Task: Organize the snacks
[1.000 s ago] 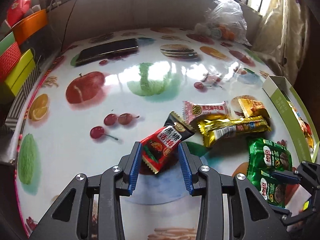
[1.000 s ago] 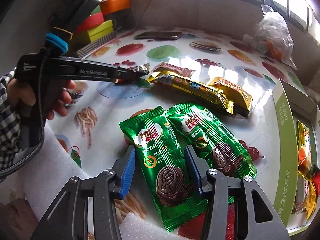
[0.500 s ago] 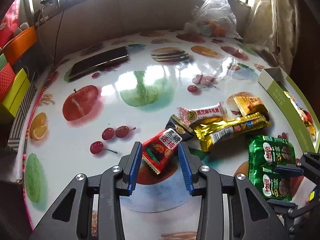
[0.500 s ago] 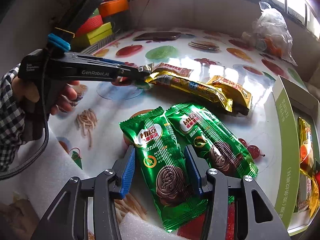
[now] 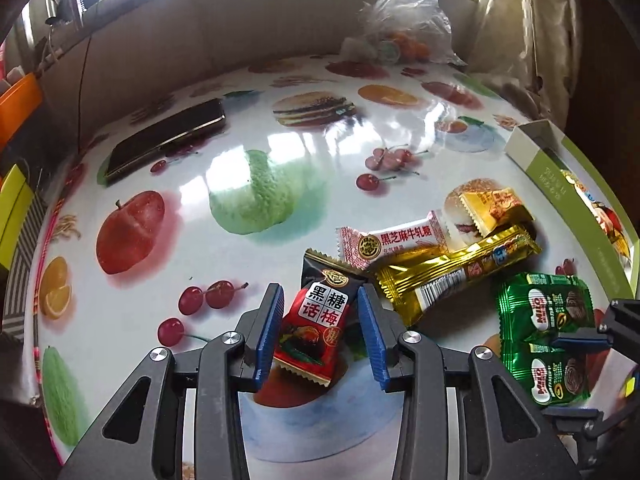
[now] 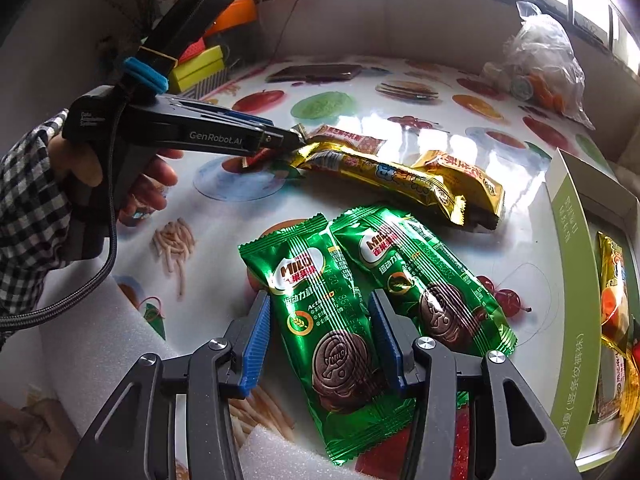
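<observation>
- Left gripper [image 5: 319, 334] is over the fruit-print tabletop [image 5: 248, 152], clamped on a red-and-black plum candy packet [image 5: 318, 322], tilted between its blue pads.
- Just beyond that packet lies a pink-and-white sesame candy [image 5: 394, 240], with a long gold bar [image 5: 454, 274] touching it on the right.
- Right gripper [image 6: 320, 338] is closed on a green Milo wafer pack [image 6: 324, 320], jaws pressing its long edges.
- A second Milo pack [image 6: 424, 284] lies beside it, overlapping slightly.
- Right of the gold bar sits the green-edged box [image 6: 570, 280], wrapped snacks already inside.
- A dark phone [image 5: 168, 140] rests far back on the tabletop.
</observation>
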A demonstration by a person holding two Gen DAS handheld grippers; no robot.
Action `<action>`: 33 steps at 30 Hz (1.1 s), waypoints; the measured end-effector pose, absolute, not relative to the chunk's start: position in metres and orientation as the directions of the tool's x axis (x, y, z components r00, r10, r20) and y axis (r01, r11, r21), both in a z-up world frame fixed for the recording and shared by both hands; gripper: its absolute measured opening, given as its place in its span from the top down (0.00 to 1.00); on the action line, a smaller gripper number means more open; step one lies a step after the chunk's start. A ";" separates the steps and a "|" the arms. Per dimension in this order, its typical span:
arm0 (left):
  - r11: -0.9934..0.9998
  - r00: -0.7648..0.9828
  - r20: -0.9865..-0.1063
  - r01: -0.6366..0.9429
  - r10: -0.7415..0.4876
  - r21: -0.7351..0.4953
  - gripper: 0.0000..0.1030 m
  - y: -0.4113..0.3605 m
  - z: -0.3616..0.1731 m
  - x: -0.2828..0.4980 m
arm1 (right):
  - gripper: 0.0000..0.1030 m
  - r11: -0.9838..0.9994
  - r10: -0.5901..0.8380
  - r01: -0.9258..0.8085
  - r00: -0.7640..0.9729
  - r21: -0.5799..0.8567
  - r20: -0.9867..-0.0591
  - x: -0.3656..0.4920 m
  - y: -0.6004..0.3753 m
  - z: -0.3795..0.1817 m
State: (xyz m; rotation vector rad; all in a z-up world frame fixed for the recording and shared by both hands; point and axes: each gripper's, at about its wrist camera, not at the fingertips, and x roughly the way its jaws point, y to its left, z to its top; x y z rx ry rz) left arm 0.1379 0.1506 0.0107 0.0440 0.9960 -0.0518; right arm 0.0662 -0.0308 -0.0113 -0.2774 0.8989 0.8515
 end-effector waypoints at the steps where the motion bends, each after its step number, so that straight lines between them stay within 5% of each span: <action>1: 0.998 0.532 -0.847 0.060 -0.019 0.015 0.61 0.150 0.008 0.139 | 0.53 0.650 0.532 -0.749 0.331 0.125 -0.780 0.066 -0.031 -0.011; 11: 1.000 0.538 -0.843 0.024 -0.019 -0.007 0.62 0.151 0.005 0.138 | 0.53 0.650 0.531 -0.749 0.331 0.125 -0.780 0.066 -0.031 -0.011; 13: 1.000 0.541 -0.841 0.020 -0.014 -0.005 0.72 0.150 0.006 0.137 | 0.53 0.651 0.531 -0.749 0.331 0.125 -0.780 0.066 -0.031 -0.011; 18: 1.000 0.543 -0.840 0.009 -0.010 -0.006 0.75 0.149 0.006 0.134 | 0.53 0.654 0.529 -0.747 0.333 0.124 -0.780 0.066 -0.031 -0.011; 33: 1.000 0.602 -0.798 -0.019 0.005 -0.008 0.75 0.144 0.035 0.100 | 0.54 0.666 0.529 -0.738 0.364 0.110 -0.766 0.059 -0.034 -0.006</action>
